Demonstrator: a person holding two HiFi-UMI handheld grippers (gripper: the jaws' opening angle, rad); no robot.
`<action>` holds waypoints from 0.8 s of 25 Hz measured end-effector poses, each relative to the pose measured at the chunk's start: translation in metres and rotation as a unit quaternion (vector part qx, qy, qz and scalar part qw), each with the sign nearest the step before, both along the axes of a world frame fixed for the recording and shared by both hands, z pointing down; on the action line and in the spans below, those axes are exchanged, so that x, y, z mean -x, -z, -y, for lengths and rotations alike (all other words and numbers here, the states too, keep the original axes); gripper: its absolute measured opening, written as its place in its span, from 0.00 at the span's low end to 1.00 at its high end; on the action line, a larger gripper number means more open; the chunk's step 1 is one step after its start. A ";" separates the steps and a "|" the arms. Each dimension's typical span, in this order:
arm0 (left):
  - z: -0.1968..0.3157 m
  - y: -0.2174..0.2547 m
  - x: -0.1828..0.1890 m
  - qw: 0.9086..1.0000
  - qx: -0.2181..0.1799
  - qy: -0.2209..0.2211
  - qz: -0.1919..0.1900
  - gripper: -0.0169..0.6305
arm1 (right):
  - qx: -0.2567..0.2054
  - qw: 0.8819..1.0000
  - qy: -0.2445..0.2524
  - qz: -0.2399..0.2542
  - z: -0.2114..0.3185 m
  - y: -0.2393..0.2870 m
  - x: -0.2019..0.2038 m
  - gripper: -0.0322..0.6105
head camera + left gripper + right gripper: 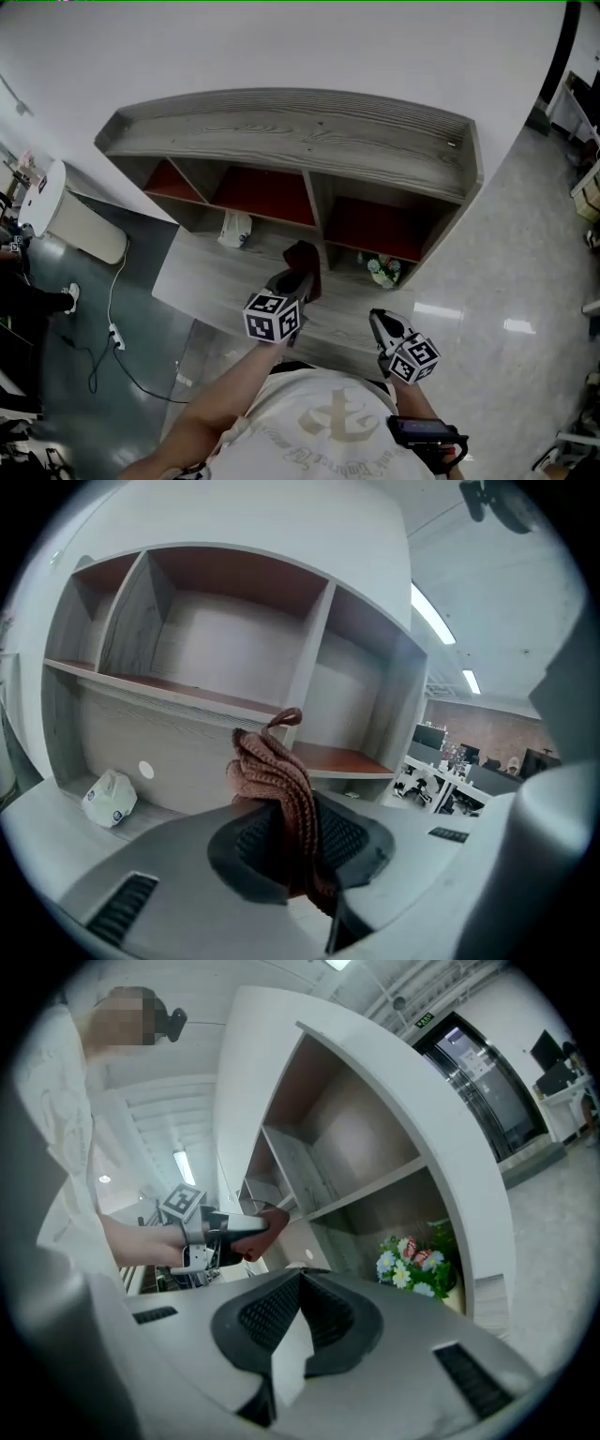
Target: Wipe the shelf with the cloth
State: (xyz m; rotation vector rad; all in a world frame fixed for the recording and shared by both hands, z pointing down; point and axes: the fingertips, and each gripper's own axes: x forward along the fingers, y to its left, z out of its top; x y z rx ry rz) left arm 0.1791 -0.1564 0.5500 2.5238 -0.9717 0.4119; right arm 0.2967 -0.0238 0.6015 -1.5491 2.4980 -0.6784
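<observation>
We face a grey wood-grain shelf (309, 131) of boxy, red-backed cubbies over a flat ledge. Our left gripper (292, 850) pinches a brown, ribbed knit cloth (272, 780) between its mesh-textured pads, up by the divider right of the middle cubby. Our right gripper (298, 1307) is closed on nothing, near a small flower bunch (412, 1265).

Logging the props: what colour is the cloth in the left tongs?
Reddish-brown ribbed knit; the cloth shows best in the left gripper view.
</observation>
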 end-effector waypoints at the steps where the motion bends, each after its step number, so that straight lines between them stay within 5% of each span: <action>1: 0.001 0.001 0.008 1.000 -0.001 -0.001 -0.003 0.13 | 0.000 1.000 0.002 -0.002 0.004 0.001 0.006 0.06; 15: 0.022 0.032 0.054 0.997 -0.031 -0.066 -0.040 0.13 | 0.000 1.000 0.007 -0.023 0.039 0.020 0.071 0.06; 20: 0.051 0.053 0.046 0.994 -0.047 -0.097 -0.015 0.13 | 0.003 1.000 -0.001 -0.027 0.039 0.023 0.090 0.06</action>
